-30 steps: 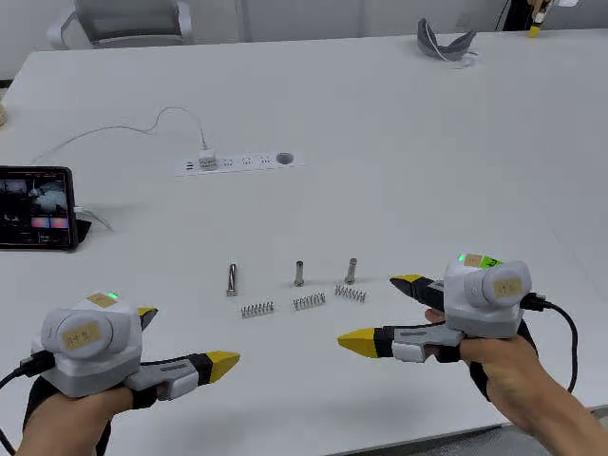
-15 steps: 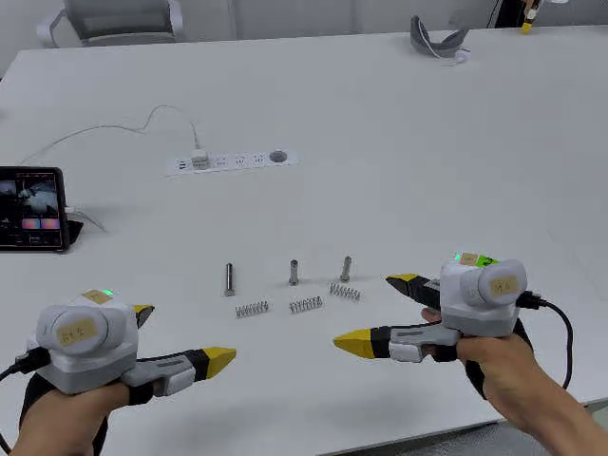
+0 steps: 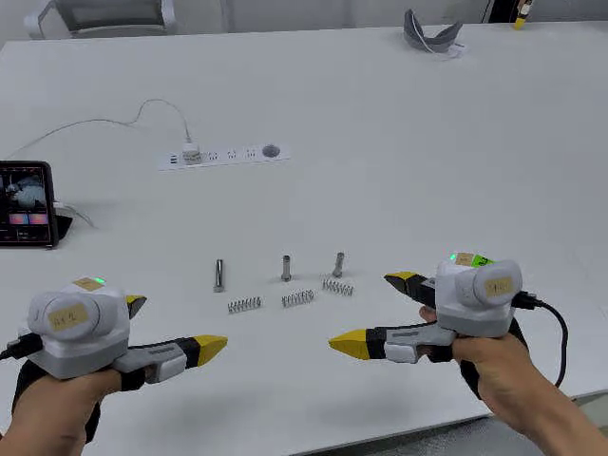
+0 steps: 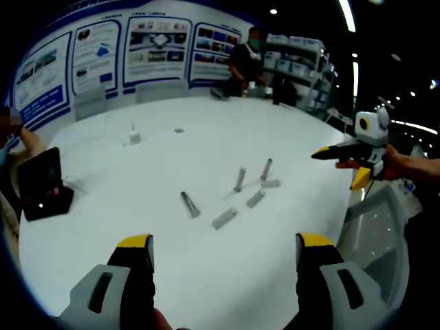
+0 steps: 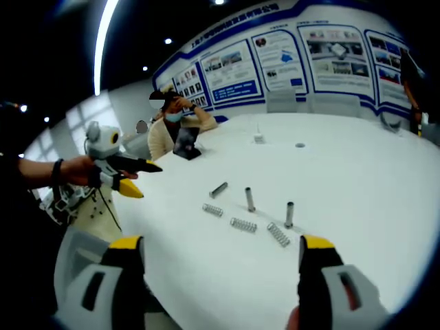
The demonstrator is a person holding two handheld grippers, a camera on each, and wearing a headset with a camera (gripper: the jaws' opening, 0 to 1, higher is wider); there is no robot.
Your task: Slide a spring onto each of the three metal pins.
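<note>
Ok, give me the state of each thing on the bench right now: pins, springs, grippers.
left pin: lying flat, bare.
middle pin: upright, bare.
right pin: upright, bare.
three springs: lying loose, none on a pin.
left gripper: open, empty.
right gripper: open, empty.
tablet: screen lit.

The tablet (image 3: 24,202) is cut by the left edge, its screen too small to read.

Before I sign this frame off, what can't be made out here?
Tablet: head view, left edge cuts it; screen too small to read.
Springs: all views, too small to see coil ends.
Grey item at the far end: head view, too small to identify.
Posters: right gripper view, text blurred.
</note>
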